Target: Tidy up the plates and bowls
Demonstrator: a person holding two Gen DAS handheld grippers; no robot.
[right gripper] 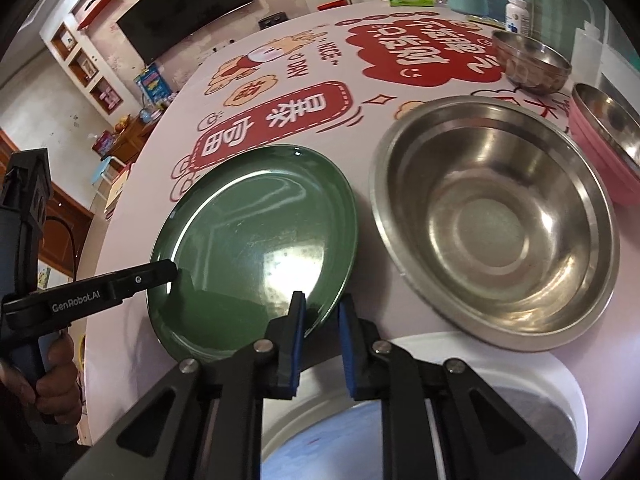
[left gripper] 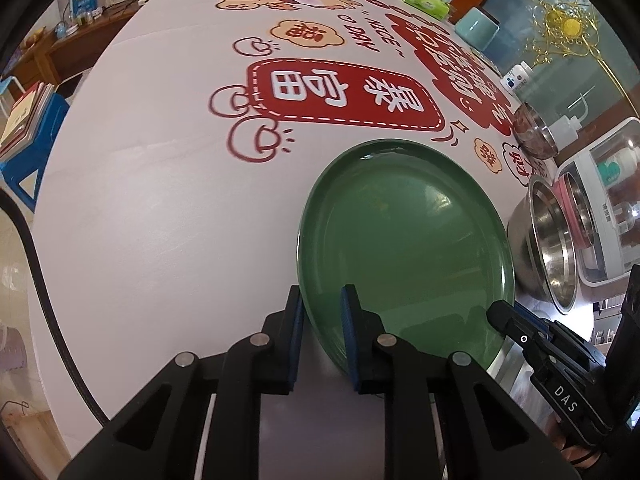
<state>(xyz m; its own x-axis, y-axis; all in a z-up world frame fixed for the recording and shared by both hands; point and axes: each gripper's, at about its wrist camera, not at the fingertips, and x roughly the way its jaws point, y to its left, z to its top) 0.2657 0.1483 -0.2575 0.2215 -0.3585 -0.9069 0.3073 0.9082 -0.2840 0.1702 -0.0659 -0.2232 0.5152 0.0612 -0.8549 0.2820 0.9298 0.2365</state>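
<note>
1 green plate [right gripper: 256, 240] clamped by both grippers, left [left gripper: 322, 300] & right [right gripper: 322, 304]; 3 steel bowls [right gripper: 496, 220].

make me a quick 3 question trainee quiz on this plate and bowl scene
1. True or false: both grippers are clamped on the rim of the green plate.
2. What stands just right of the plate in the right wrist view? A) a glass jug B) a large steel bowl C) a wooden tray
3. Fill in: the farther steel bowl at the right edge sits inside a ____ bowl.

Key
1. True: the left gripper and the right gripper each pinch the near rim.
2. B, the large steel bowl.
3. Pink: the nested steel bowl sits in the pink bowl.
</note>
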